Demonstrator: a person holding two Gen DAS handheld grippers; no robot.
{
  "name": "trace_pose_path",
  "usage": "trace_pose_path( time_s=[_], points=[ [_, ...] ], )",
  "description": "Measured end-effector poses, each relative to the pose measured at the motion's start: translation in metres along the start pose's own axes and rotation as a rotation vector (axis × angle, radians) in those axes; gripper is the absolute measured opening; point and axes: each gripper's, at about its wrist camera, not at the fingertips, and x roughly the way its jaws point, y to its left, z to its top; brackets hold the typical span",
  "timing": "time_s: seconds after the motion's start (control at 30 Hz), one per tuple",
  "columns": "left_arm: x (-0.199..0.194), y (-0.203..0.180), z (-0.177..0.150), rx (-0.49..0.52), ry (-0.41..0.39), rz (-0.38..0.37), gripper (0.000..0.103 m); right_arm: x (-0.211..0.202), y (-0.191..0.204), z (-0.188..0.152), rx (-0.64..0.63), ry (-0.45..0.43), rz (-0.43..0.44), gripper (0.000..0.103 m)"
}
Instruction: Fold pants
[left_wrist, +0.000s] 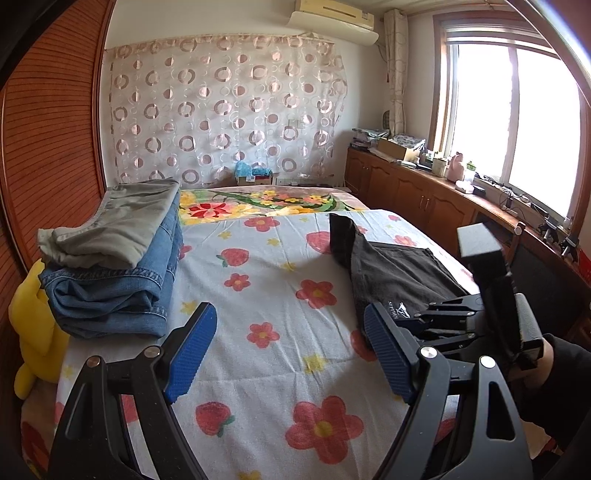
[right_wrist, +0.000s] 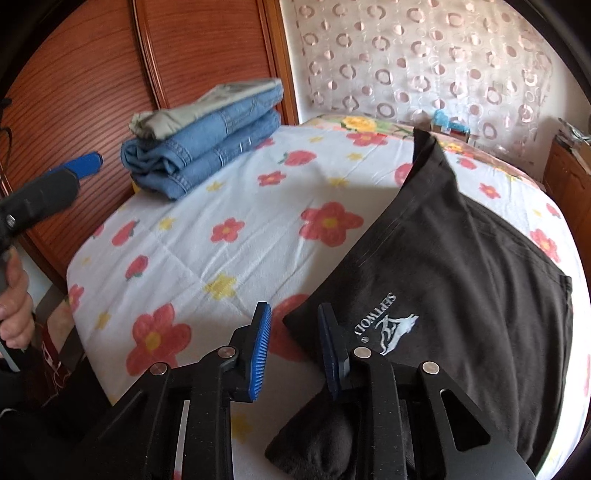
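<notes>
I'm working my right gripper (right_wrist: 293, 349) onto the near edge of the black pants (right_wrist: 461, 258) at five o'clock on the bed (right_wrist: 229, 258), jaws narrowed but not yet pinching. My left gripper (left_wrist: 291, 350) is hanging wide, empty (waiting). Next, I reckon: clamp, then fold.

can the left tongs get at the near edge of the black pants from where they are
Probably yes. The left tongs are open over bare sheet, beside the black pants. The right tongs crowd that same near edge.
</notes>
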Motion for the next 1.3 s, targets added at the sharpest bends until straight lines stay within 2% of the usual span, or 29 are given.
trace_pose_path(
  time_s=[0.17,0.33,0.5,0.6,0.73,0.87,1.07,1.3],
  points=[
    [0.001,0.001,-0.001,-0.004,0.004,-0.001,0.083,0.007,0.002,0.001,-0.008,0.010,-0.004,0.025],
    [0.002,0.001,-0.002,-0.003,0.005,-0.005,0.083,0.009,-0.001,0.000,0.001,0.013,-0.026,0.004],
    [0.006,-0.004,-0.007,0.005,0.013,-0.011,0.083,0.002,-0.009,0.002,0.037,0.010,-0.006,0.002],
    [0.008,-0.006,-0.008,0.004,0.022,-0.015,0.083,-0.018,-0.014,0.009,0.039,-0.045,-0.019,0.002],
    [0.009,-0.010,-0.009,0.008,0.026,-0.024,0.083,-0.046,-0.032,0.021,0.028,-0.100,-0.102,0.002],
    [0.010,-0.014,-0.009,0.015,0.030,-0.035,0.083,-0.062,-0.063,0.031,0.039,-0.111,-0.206,0.002],
    [0.011,-0.020,-0.010,0.027,0.037,-0.042,0.083,-0.071,-0.096,0.037,0.058,-0.109,-0.331,0.002],
    [0.011,-0.020,-0.009,0.027,0.038,-0.042,0.083,-0.064,-0.101,0.046,0.061,-0.100,-0.438,0.002]
  ],
)
